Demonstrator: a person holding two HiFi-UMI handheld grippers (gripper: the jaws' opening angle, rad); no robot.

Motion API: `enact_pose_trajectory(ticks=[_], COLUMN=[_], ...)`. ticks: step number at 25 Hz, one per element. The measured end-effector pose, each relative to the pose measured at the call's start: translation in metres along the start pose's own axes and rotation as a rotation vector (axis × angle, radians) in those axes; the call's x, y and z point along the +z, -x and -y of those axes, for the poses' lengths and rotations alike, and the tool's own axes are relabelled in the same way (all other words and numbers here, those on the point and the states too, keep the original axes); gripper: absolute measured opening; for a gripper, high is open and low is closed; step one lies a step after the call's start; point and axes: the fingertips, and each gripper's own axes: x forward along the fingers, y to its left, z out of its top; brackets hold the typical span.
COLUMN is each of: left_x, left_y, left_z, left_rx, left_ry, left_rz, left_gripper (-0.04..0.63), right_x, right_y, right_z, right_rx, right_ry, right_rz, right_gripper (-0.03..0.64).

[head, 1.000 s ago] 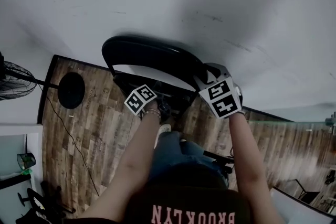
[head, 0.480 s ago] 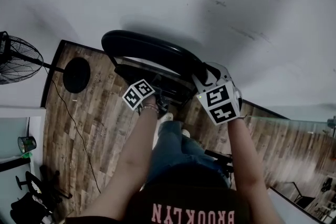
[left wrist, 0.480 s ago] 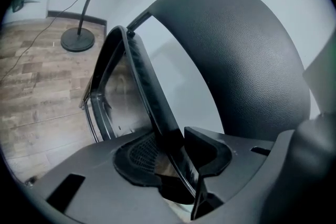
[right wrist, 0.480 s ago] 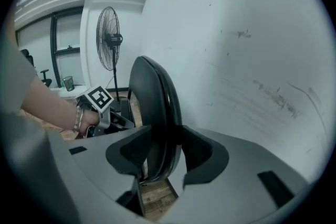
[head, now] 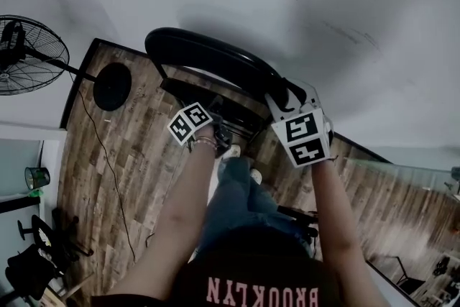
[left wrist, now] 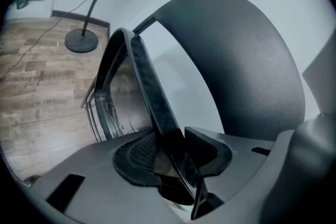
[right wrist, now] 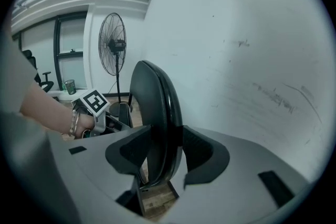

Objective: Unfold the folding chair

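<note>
Wood-plank floor (head: 136, 154), white wall (head: 302, 3) behind, standing fan (head: 29, 57) off to the left. Folding chair (head: 208, 61) stands on the floor just in front of the wall, right ahead of my legs.

Left hand-held gripper (left wrist: 176, 152) is clamped on the glossy black edge of the seat (left wrist: 139, 71), with a pad pressing on each side. Right hand-held gripper (right wrist: 165, 152) is clamped on the rim of the backrest (right wrist: 152, 102), jaws pinching the rounded edge.

Why the split grip, as I read it: one hand pins the back so the frame can't tip or slide toward the wall, and the other gets leverage on the seat to swing it down.

A wedge of wall shows between seat and backrest in the left gripper view, so I judge the chair only partly opened, seat not level yet.

Risk: the thin, slick seat edge could slip out of the pads under load.
</note>
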Motion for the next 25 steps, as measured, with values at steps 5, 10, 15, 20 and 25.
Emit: enact_pose_trajectory(ticks=[5, 10, 15, 20, 25], left_x=[-0.005, -0.007, -0.011, -0.013, -0.017], left_y=[0.011, 0.022, 0.032, 0.040, 0.049], left_z=[-0.007, -0.011, -0.016, -0.021, -0.025], left_rx=[0.013, 0.019, 0.018, 0.027, 0.023], left_ry=[0.006, 0.007, 0.012, 0.015, 0.015], left_rz=[0.018, 0.041, 0.061, 0.064, 0.065], left_gripper=[0.149, 0.151, 0.153, 0.155, 0.156], right_x=[-0.001, 0.000, -0.001, -0.002, -0.002], right_y=[0.007, 0.018, 0.027, 0.030, 0.033], right_z=[-0.014, -0.024, -0.034, -0.040, -0.044], right_rx=[0.021, 0.035, 0.020, 0.007, -0.004], right_ry=[0.018, 0.009, -0.005, -0.016, -0.014], right_rz=[0.017, 0.068, 0.120, 0.123, 0.137], right_gripper=[0.184, 0.181, 0.176, 0.176, 0.178])
